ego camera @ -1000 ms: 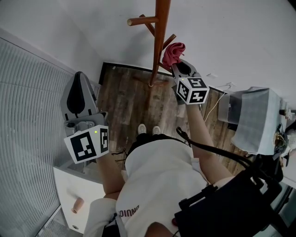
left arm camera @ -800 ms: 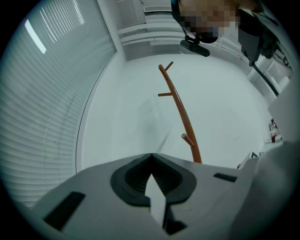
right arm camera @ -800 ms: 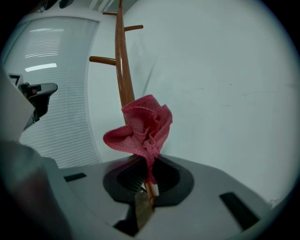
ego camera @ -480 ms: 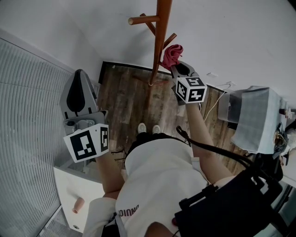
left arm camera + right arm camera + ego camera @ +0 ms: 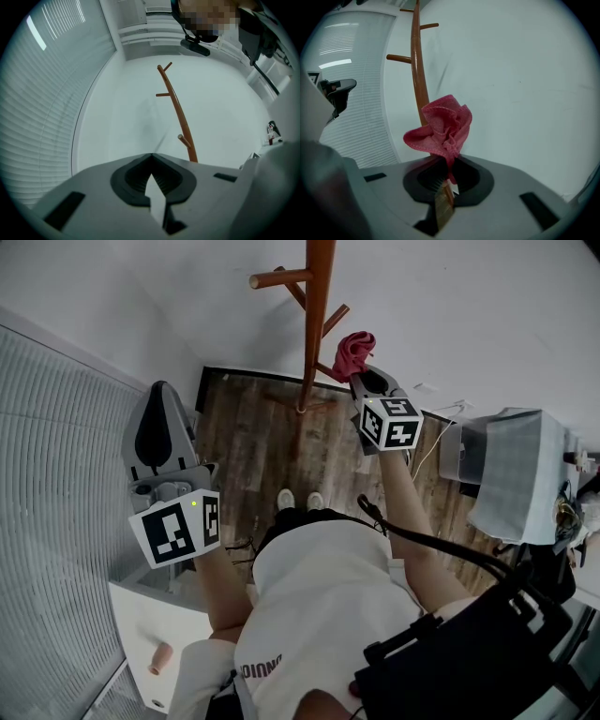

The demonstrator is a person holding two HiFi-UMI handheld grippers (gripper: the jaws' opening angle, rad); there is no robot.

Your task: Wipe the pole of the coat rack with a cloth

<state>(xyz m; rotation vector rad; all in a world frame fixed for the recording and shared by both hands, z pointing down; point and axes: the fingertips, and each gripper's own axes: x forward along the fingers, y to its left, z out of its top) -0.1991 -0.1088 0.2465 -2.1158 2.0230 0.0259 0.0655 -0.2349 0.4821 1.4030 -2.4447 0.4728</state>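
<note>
Pole [image 5: 312, 324] of the coat rack is slim, red-brown wood with short pegs, standing on the wood floor [image 5: 262, 451] against the white wall [image 5: 487, 306]. The pink cloth [image 5: 353, 352] sits bunched just to its right, though I cannot tell whether the two touch. The right gripper [image 5: 358, 375] has its jaws clamped on the cloth's lower end, with that arm stretched forward and raised towards the pole, while the left gripper [image 5: 161, 390] has its jaws pressed together on nothing and is held lower beside the blinds [image 5: 56, 456], pointing at the wall.
</note>
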